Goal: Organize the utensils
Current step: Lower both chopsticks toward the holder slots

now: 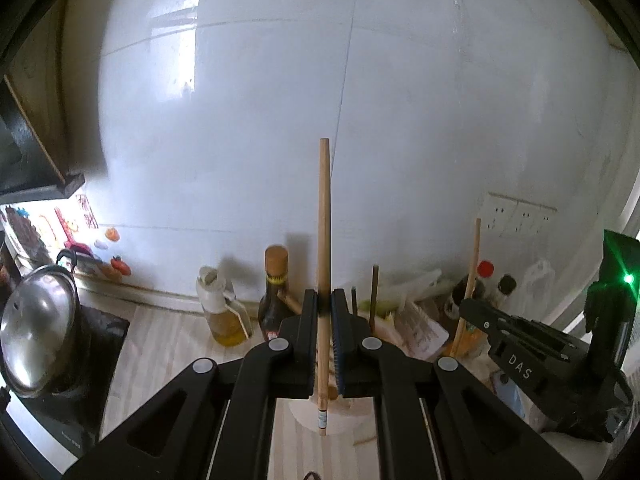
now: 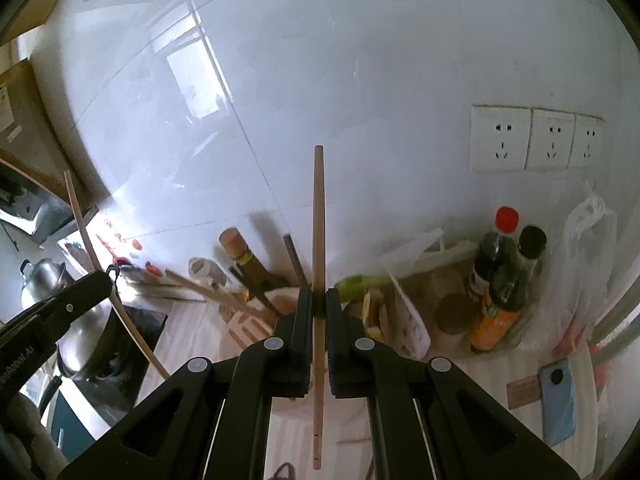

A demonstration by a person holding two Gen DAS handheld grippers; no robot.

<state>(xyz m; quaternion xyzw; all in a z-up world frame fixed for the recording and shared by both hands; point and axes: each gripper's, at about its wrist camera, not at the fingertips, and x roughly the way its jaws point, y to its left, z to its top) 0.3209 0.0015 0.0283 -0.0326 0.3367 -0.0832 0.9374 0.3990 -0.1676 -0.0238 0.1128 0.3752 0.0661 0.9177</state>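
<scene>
Above the pale wooden counter, each gripper is clamped on one wooden chopstick. The left gripper [image 1: 325, 304] pinches the left chopstick [image 1: 324, 216] low on its shaft; the right gripper [image 2: 319, 304] does the same to the right chopstick [image 2: 318, 220].

Both sticks stand nearly upright in their own views, long axis running from the counter toward the tiled wall's upper part, blunt ends up and the narrower banded ends hanging below the jaws. Just below and beyond the jaws sits a pale round utensil holder [image 2: 280, 300], with other chopsticks [image 2: 296, 258] leaning out of it.

Slip is the likeliest trouble: each grip is a thin pinch on a smooth round shaft, so a jolt could let a stick pivot or drop. The two sticks could also knock together, since the grippers hang near each other. A hanging tip could catch the holder's rim or the leaning chopsticks, or nudge the brown sauce bottle [image 1: 276, 292] beside it.
</scene>
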